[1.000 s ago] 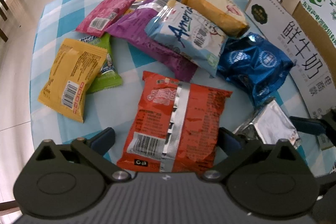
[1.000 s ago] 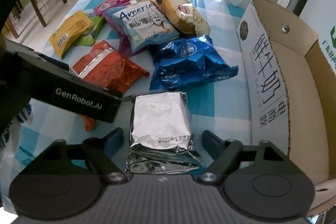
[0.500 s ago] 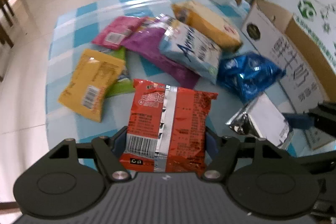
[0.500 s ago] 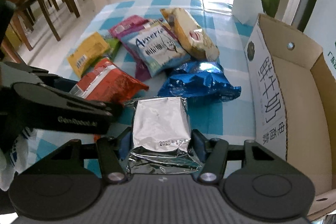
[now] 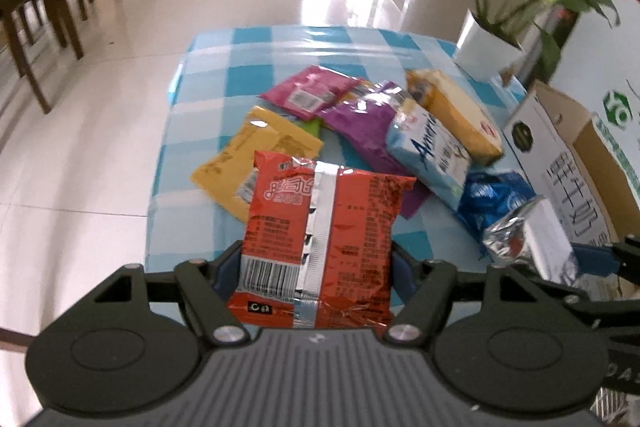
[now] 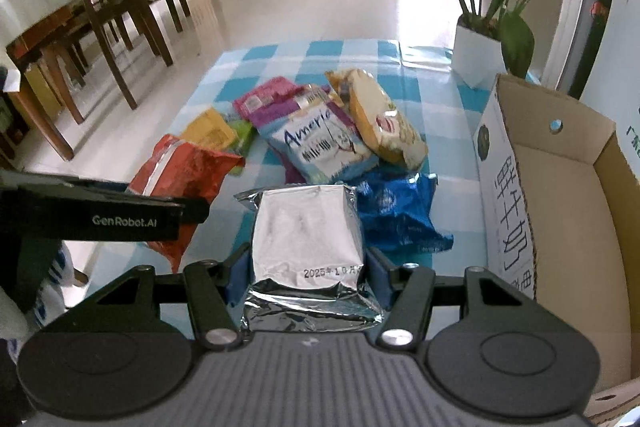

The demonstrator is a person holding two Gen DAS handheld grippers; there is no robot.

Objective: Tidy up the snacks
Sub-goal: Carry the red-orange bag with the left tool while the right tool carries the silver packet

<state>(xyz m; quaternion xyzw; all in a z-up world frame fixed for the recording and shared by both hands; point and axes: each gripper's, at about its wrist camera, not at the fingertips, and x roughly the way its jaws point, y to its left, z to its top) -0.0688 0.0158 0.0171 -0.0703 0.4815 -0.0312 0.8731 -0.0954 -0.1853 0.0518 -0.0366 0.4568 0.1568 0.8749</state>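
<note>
Red snack packet (image 5: 320, 239) between left tool (image 5: 316, 267) pads

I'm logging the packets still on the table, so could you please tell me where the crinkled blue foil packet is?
In the right wrist view, the crinkled blue foil packet lies on the checked tablecloth, just left of the open cardboard box and in front of the light-blue "America" packet.

Right hand-held gripper (image 6: 306, 277) clamped on silver foil packet (image 6: 308, 231). Open cardboard box (image 6: 560, 195) alongside. Assorted snack packets (image 6: 320, 143) on checked worktop (image 6: 280, 55).
</note>
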